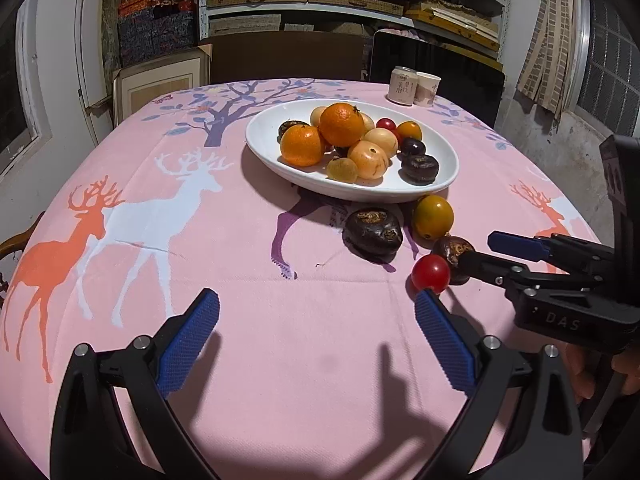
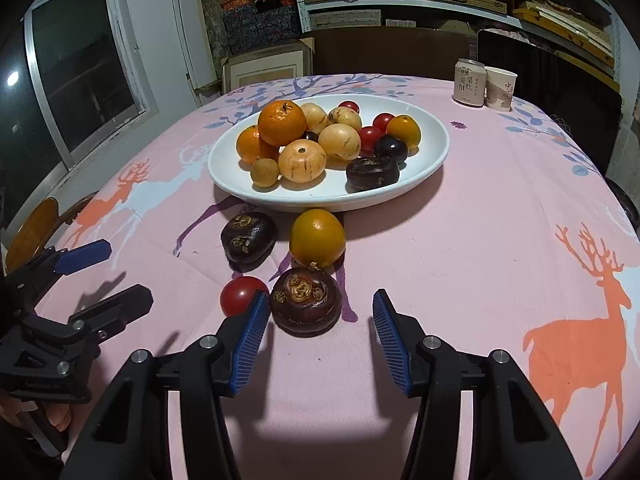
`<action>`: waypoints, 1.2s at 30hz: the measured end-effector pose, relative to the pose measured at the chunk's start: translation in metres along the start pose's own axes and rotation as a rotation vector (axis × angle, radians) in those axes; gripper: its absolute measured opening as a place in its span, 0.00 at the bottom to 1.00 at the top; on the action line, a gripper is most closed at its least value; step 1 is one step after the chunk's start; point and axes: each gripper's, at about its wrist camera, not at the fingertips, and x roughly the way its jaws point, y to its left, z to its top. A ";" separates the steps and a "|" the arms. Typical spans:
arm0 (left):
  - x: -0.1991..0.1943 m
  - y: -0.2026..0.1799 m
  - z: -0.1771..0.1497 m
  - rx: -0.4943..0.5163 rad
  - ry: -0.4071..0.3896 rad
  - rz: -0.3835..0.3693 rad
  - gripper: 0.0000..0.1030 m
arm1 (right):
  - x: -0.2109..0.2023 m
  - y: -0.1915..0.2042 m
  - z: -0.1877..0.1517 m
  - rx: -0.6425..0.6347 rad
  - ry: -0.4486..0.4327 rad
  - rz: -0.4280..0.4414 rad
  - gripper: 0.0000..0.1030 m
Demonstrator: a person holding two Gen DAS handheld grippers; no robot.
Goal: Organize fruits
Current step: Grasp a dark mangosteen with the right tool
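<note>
— Four fruits loose on the surface, near side of the white plate: yellow tomato, red tomato, two dark water chestnuts

— And the claws?

— Right claw spread around the nearer chestnut, pads not pressing. Left claw spread wide, gripping nothing, red tomato just beyond its right pad

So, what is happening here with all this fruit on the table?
A person holds a gripper in each hand and is sorting fruit into the white bowl. Four pieces lie on the pink tablecloth in front of it: two dark water chestnuts, a yellow-orange tomato and a red cherry tomato. The right gripper has its jaws on either side of the nearer water chestnut, not yet pressing it. The left gripper is wide open and holds nothing.
</note>
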 end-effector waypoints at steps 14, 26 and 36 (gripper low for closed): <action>0.003 0.008 0.001 -0.048 0.007 -0.036 0.93 | 0.016 0.015 0.003 -0.036 0.051 0.008 0.42; 0.003 0.008 0.000 -0.043 0.009 -0.033 0.93 | 0.022 0.013 0.005 -0.020 0.062 0.003 0.41; 0.007 -0.017 0.004 0.048 0.020 -0.016 0.93 | -0.022 -0.019 -0.013 0.097 -0.042 0.021 0.41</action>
